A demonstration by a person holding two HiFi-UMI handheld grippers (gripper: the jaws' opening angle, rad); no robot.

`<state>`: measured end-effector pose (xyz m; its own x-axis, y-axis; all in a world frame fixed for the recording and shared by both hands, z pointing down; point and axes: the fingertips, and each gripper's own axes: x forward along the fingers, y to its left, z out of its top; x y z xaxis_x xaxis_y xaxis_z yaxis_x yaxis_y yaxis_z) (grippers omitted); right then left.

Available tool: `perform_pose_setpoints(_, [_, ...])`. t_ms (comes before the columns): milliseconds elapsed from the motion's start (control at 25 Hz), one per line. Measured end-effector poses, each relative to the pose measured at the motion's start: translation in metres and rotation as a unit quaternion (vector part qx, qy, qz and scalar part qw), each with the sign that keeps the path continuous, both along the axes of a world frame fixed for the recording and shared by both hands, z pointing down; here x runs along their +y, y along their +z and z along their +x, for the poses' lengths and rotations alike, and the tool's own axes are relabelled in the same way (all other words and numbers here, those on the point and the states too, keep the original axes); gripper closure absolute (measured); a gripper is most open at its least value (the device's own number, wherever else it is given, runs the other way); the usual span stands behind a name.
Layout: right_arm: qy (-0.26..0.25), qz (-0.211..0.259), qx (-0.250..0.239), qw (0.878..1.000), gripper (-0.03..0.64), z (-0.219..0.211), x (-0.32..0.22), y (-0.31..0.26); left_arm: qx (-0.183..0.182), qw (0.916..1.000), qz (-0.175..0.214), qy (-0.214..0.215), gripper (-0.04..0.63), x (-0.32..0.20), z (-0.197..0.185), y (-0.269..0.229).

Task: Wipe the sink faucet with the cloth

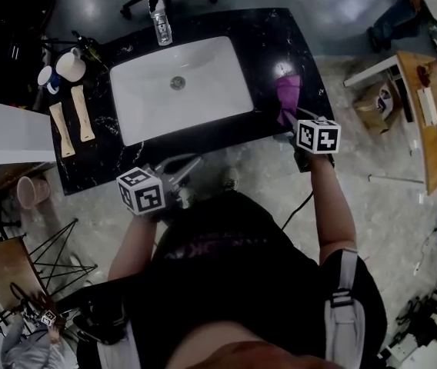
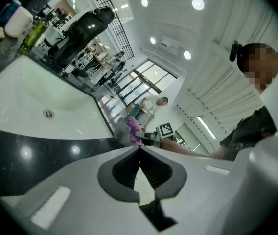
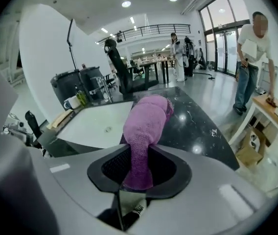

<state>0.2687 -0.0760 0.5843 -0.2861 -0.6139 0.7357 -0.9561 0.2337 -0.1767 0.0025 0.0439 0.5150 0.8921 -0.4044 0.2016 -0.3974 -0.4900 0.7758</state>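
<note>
Purple cloth (image 3: 146, 121) in right gripper (image 3: 138, 153)

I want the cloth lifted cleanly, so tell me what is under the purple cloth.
The purple cloth lies on the black countertop right of the sink, its near end pinched in the right hand-held gripper. The patch directly beneath it is covered and cannot be checked.

Black, glossy stone-look countertop (image 1: 280, 44) w/ a white rectangular sink (image 1: 211, 91) set in the middle. The faucet (image 1: 160, 23) stands at the basin's far rim. Right of the basin, a purple cloth (image 1: 288, 94) lies bunched on the black top. Left side: a flat wooden piece (image 1: 62, 129) and a second wooden piece (image 1: 83, 114) just beside it, approx. parallel. Beyond them (far-left corner) are a white mug (image 1: 71, 65), a smaller cup (image 1: 47, 77) and a green bottle (image 2: 33, 33).
</note>
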Motion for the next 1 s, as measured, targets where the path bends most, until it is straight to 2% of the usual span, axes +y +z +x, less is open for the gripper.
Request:
perform_pose_setpoints(80, [-0.015,-0.038,0.030,0.999,0.506,0.007,-0.009,0.018,-0.001,1.0000,-0.005,0.002,0.594,0.005,0.000,0.004])
perform_pose_setpoints(240, [-0.039,-0.104,0.067,0.992,0.505,0.005,-0.015,0.050,0.016,0.9996,-0.011,-0.022,0.595,0.008,-0.014,0.003])
perform_pose_setpoints(440, [-0.036,-0.125,0.067,0.989,0.504,0.002,-0.020,0.060,0.028,0.9985,-0.013,-0.044,0.595,0.016,-0.026,0.001])
perform_pose_setpoints(600, [-0.033,-0.127,0.047,0.990,0.488,0.002,-0.021,0.061,0.034,0.9980,-0.011,-0.052,0.595,0.020,-0.028,-0.002])
perform_pose_setpoints(800, [-0.029,-0.105,0.010,0.994,0.381,0.001,-0.019,0.046,0.025,0.9988,-0.006,-0.043,0.594,0.024,-0.026,-0.005])
perform_pose_setpoints(920, [-0.027,-0.048,0.032,0.998,0.382,0.007,-0.014,0.012,0.023,0.9989,-0.009,-0.040,0.595,0.024,-0.025,-0.007])
perform_pose_setpoints(1000, [-0.016,0.024,0.037,0.999,0.456,0.007,-0.014,-0.024,0.023,0.9987,-0.011,-0.045,0.595,0.022,-0.027,-0.008])
